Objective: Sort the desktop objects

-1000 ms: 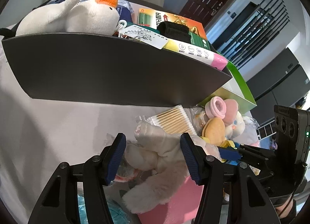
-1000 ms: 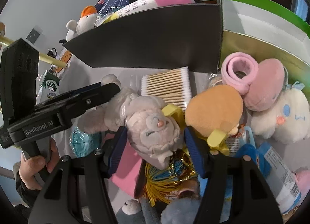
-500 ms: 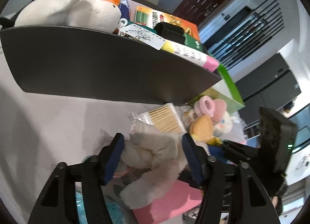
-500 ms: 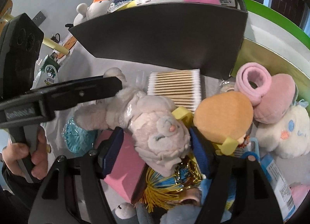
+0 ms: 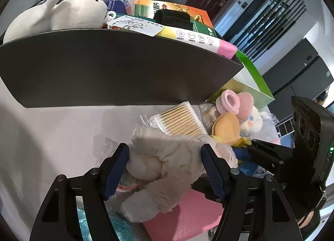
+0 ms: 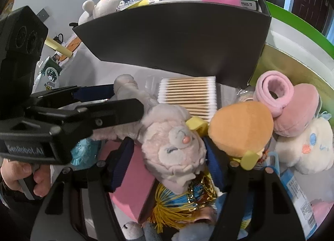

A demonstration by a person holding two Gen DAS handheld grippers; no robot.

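A pale grey-pink plush rabbit (image 5: 173,157) lies on a pile of toys in front of a black bin (image 5: 104,70). My left gripper (image 5: 165,151) straddles its body and arms, and both blue pads touch the fur. In the right wrist view the rabbit's head (image 6: 173,147) sits between the jaws of my right gripper (image 6: 168,145), which are closing. The right pad touches the head, while a strip of pink box shows between the left pad and the head. The left gripper's fingers (image 6: 117,113) cross the rabbit's body from the left.
The black bin holds a white duck plush (image 5: 68,11) and boxes. A green box (image 6: 302,32) stands to its right. Around the rabbit lie a cotton swab pack (image 5: 179,120), an orange-headed toy (image 6: 240,128), a pink box (image 5: 187,216) and a white-and-pink plush (image 6: 302,149).
The left jaws stand slightly wider around the rabbit than a second ago. The right jaws widened, then narrowed a little. The rabbit has stayed on the pile.
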